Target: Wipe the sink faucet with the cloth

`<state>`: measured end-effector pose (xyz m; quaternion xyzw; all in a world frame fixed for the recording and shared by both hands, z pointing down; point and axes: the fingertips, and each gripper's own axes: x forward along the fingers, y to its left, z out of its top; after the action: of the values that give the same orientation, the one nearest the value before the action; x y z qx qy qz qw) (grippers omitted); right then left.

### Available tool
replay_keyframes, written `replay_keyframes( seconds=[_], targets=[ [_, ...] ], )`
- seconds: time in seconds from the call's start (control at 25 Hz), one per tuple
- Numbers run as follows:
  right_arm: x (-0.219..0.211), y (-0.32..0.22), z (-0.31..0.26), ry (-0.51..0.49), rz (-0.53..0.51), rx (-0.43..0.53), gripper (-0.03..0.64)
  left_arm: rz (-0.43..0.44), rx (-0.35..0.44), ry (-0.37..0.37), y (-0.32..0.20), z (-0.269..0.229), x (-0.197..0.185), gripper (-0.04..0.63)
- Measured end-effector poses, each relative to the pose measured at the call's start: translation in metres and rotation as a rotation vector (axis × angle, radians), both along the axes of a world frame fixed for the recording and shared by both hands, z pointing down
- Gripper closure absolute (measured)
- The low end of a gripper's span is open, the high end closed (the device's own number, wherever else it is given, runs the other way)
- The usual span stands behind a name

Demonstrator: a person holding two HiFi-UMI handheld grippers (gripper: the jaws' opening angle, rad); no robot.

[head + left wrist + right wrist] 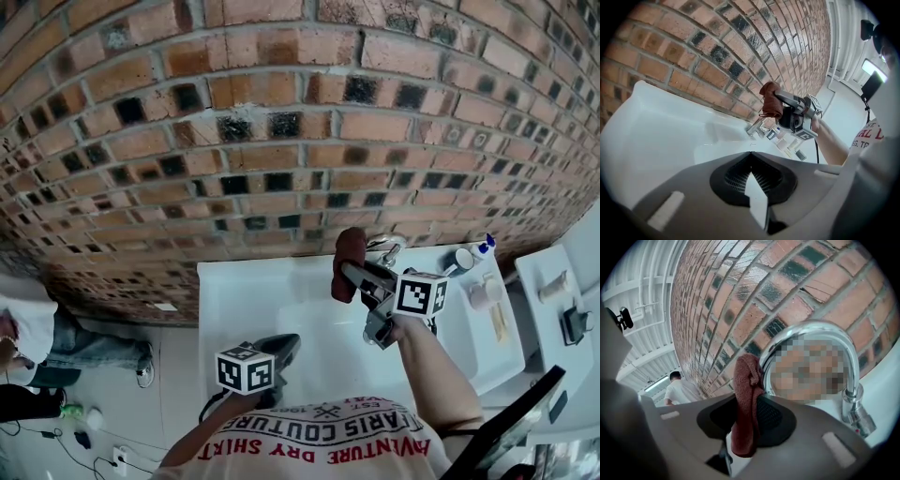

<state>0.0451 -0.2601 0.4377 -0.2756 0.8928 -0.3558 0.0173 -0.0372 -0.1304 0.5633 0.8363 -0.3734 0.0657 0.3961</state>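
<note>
A reddish-brown cloth (349, 265) hangs from my right gripper (352, 274), which is shut on it just left of the chrome faucet (386, 249) at the back of the white sink (244, 300). In the right gripper view the cloth (745, 404) droops between the jaws, and the faucet's arched spout (820, 328) rises close behind and to the right. My left gripper (284, 344) hovers low over the sink's front edge, shut with nothing in it. Its own view shows the closed jaws of the left gripper (750, 153), the right gripper (787, 102) with the cloth (770, 99), and the faucet (755, 127) beyond.
A brick wall (281, 141) backs the sink. Small bottles and a cup (461, 260) stand on the sink's right ledge, next to a white cabinet (553, 291). A person (28, 342) sits at far left, near cables on the floor (103, 455).
</note>
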Motion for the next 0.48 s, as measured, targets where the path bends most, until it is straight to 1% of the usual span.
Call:
replay_keyframes(
  seconds=[0.24, 0.36, 0.48],
  targets=[
    [0.02, -0.003, -0.019, -0.029, 0.032, 0.022, 0.526, -0.006, 0.008, 0.002, 0.003, -0.004, -0.001, 0.607],
    [0.033, -0.005, -0.041, -0.046, 0.048, 0.071, 0.526, -0.01, 0.011, -0.001, 0.005, -0.005, -0.001, 0.607],
    [0.056, -0.013, -0.055, -0.051, 0.1, 0.106, 0.526, -0.011, 0.011, -0.004, 0.008, -0.005, -0.001, 0.607]
  ],
)
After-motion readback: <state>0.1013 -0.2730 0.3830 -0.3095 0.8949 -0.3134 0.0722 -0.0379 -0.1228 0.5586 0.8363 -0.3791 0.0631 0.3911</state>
